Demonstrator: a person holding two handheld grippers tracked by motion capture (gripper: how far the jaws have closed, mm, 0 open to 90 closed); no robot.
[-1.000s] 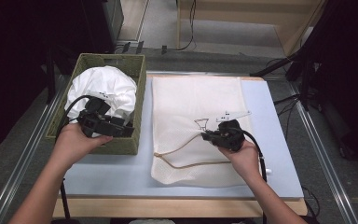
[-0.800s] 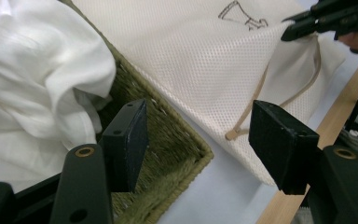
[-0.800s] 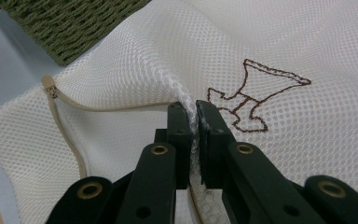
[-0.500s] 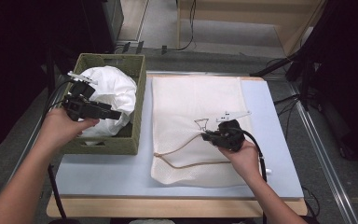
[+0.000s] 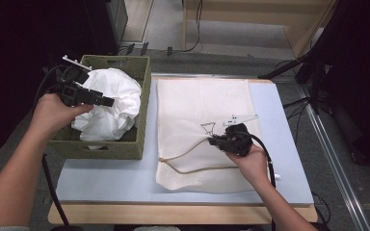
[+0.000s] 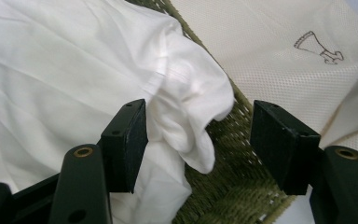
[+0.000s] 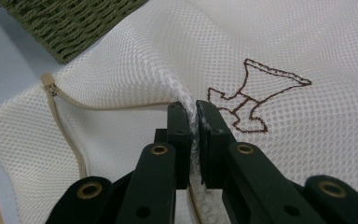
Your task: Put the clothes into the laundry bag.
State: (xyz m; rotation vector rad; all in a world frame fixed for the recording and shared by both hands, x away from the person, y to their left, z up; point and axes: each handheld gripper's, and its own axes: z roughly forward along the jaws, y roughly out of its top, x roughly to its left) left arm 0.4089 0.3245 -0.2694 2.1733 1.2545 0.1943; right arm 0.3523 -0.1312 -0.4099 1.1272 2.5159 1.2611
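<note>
The soft, light white garment [image 6: 74, 60] heaped in the green basket [image 5: 125, 144] looks easiest pinched at its dangling fold between the left gripper [image 6: 198, 140]'s just-widened jaws, while the right gripper [image 7: 192, 121] pinches the mesh bag [image 7: 307, 140]

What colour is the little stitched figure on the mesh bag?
Dark brown, an outline figure on the cream mesh bag; the right gripper view shows it best.

Crumpled white cloth [image 5: 110, 102] fills the green basket [image 5: 103, 148] at left; cream mesh bag [image 5: 197, 110] lies flat just right of it.
</note>
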